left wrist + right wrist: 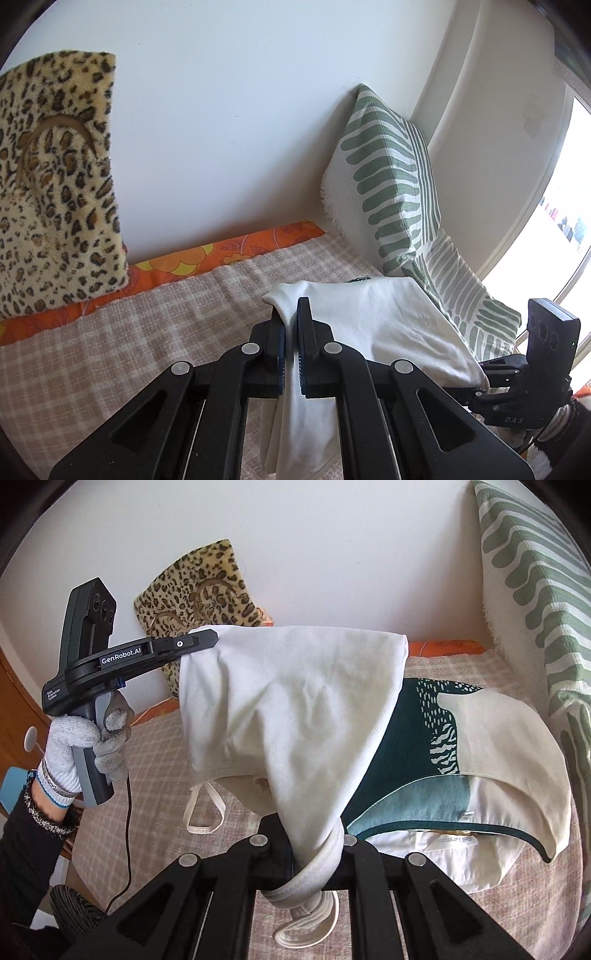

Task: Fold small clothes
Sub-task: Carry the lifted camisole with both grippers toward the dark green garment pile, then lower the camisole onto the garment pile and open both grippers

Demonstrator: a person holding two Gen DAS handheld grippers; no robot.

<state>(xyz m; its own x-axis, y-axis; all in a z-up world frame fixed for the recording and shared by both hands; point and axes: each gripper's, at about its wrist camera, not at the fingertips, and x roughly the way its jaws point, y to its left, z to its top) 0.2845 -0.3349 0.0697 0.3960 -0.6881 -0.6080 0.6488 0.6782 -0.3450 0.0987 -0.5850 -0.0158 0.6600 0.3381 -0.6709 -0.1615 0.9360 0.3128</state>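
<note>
A small white garment (295, 709) hangs stretched in the air between my two grippers, above the checked bed cover (155, 775). My left gripper (291, 314) is shut on one edge of it; the cloth (388, 325) drapes to the right and hangs down between the fingers. The left gripper also shows in the right wrist view (207, 640), held by a gloved hand. My right gripper (314, 842) is shut on the garment's other edge, its ribbed hem bunched over the fingers. The right gripper shows in the left wrist view (491, 373).
A folded pile with a teal and cream printed garment (424, 768) lies on the bed at right. A green striped pillow (391, 177) leans on the wall at right, a leopard print cushion (55, 184) at left. An orange floral sheet (221, 254) runs along the wall.
</note>
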